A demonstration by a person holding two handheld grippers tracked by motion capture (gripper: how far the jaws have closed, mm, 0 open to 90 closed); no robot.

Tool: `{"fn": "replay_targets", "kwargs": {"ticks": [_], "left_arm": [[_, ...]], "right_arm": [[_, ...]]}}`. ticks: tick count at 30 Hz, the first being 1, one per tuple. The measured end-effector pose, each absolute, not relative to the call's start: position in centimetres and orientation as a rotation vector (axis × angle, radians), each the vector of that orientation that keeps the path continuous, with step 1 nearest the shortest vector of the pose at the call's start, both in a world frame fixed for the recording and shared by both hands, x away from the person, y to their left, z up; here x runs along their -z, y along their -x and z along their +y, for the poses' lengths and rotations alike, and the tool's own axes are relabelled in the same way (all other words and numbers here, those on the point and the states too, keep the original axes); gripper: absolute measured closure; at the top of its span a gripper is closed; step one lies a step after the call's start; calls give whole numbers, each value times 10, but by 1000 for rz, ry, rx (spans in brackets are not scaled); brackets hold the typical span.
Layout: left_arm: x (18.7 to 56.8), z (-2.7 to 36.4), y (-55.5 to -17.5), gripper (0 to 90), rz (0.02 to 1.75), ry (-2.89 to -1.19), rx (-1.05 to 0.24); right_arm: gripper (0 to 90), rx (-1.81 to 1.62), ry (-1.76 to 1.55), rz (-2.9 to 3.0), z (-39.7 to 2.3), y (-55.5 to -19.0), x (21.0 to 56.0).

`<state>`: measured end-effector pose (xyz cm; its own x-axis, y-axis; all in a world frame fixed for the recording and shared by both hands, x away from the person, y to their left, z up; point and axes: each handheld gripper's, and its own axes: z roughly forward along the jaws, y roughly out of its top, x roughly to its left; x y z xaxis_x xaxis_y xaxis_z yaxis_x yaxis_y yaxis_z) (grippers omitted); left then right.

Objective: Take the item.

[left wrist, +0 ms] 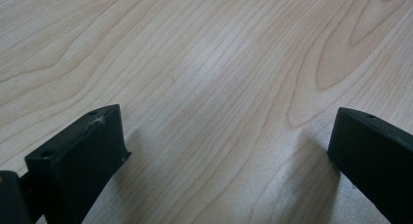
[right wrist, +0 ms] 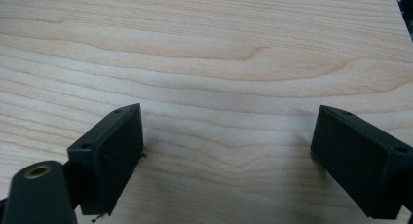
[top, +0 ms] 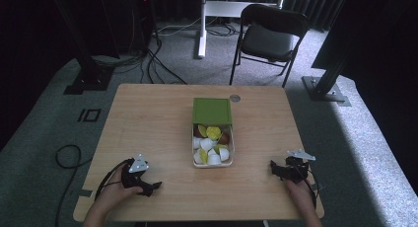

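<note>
wooden surface (top: 148, 118) carries a box (top: 213, 147) of pieces at centre, long axis running away from the person. left gripper (top: 148, 186) and right gripper (top: 279, 169) flank it about equally, jaws released, empty.

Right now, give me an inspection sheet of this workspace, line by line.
Surface: light wooden table, bare woodgrain under both grippers.
Job's things: white box at table centre, holding white, yellow-green and brown pieces; its green lid covers the far part, near part open.
Clutter: small round grey disc near the far edge.
Grippers: left gripper and right gripper both open, low over the table, holding nothing.
Cables: black cable looping on the floor at left; more cables beyond the table.
Surroundings: grey carpet, black folding chair, white stand leg, dark curtains.
</note>
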<state>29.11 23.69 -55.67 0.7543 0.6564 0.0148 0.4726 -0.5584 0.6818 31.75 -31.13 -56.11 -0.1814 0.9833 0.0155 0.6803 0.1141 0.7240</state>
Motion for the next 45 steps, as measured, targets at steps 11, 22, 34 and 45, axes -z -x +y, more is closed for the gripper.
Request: {"fn": "replay_targets", "kwargs": {"ticks": [11, 22, 34, 45], "left_arm": [[557, 237, -291, 12, 842, -2272, -351], [556, 238, -289, 12, 806, -2285, -337], [550, 245, -298, 13, 868, -2283, -398], [521, 238, -306, 14, 860, -2220, -427]], "right_arm": [[114, -838, -1610, 1922, -311, -318, 561], [114, -838, -1611, 1921, -311, -318, 561], [114, -838, -1610, 1922, -311, -318, 561], [114, -838, -1610, 1922, -311, -318, 561]]}}
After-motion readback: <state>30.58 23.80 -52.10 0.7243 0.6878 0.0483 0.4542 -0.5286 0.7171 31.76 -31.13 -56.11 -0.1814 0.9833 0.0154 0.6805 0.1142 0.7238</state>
